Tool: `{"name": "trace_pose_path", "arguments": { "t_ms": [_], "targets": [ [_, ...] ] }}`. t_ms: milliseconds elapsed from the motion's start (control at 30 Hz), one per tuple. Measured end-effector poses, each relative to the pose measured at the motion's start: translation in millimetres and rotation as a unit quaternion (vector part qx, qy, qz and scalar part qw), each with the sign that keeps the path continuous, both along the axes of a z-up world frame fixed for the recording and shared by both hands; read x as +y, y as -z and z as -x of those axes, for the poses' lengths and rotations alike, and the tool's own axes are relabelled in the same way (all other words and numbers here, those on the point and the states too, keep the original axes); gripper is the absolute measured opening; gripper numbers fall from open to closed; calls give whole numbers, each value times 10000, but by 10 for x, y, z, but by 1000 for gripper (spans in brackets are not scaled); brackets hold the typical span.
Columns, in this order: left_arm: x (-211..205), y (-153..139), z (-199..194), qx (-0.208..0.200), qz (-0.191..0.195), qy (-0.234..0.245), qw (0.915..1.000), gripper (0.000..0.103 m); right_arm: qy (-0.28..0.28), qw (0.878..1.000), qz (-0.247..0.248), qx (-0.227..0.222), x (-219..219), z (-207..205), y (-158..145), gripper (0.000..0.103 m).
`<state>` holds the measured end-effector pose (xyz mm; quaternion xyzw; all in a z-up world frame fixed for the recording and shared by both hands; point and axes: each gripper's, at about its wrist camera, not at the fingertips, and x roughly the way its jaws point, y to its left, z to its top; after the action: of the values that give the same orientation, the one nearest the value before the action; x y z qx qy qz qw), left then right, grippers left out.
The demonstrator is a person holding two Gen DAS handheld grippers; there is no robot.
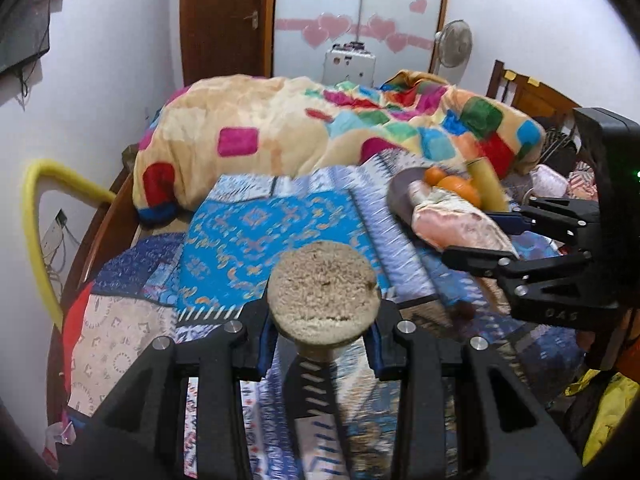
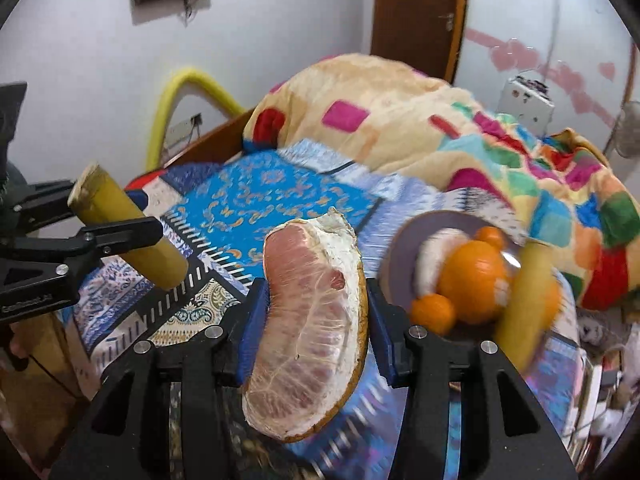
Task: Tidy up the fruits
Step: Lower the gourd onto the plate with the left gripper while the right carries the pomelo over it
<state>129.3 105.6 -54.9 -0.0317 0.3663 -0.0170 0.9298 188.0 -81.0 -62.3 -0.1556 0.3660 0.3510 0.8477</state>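
Item 1: my left gripper (image 1: 323,334), jaws closed on a yellow stalk (image 1: 323,288). In the left wrist view I look at its pale, fibrous cut end; in the right wrist view the same stalk (image 2: 132,236) shows lengthwise, tilted, clamped in that gripper (image 2: 120,232) above the bed.

Item 2: my right gripper (image 2: 316,312), blue pads (image 2: 252,320) pressed against both sides of a peeled pomelo wedge (image 2: 308,320), pink flesh facing the camera, white pith along the back edge. From the left wrist view the wedge (image 1: 460,220) hangs in that gripper (image 1: 492,236) just beside the plate.

Item 3: grey plate (image 2: 404,252) on the bed, right of the wedge. Contents: one large orange (image 2: 474,280), two small oranges (image 2: 432,312) at its front and back, a pale peeled segment (image 2: 430,260), and a second yellow stalk (image 2: 524,300) leaning across the right rim. This part is motion-blurred.

Item 4: patchwork bedsheet (image 1: 248,236), blue patterned panel central, under both grippers.

Item 5: crumpled cream blanket (image 1: 256,132) with coloured squares, at the far end of the bed.
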Motion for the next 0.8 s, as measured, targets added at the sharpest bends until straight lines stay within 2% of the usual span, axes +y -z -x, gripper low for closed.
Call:
{"name": "trace_pose_path", "arguments": {
  "t_ms": [167, 333, 500, 800],
  "targets": [
    [-263, -179, -36, -202, -46, 142, 9997, 36, 415, 9986, -257, -196, -438, -32, -245, 44],
    [-493, -247, -178, -273, 4, 261, 9993, 36, 792, 9955, -358, -371, -783, -153, -329, 44],
    [-702, -204, -407, -237, 44, 416, 9988, 36, 1140, 9914, -428, -472, -1043, -350, -313, 44],
    [-898, -51, -881, -159, -192, 457, 9986, 36, 1381, 9878, -448, -566, -1240, -650, -166, 44]
  ]
}}
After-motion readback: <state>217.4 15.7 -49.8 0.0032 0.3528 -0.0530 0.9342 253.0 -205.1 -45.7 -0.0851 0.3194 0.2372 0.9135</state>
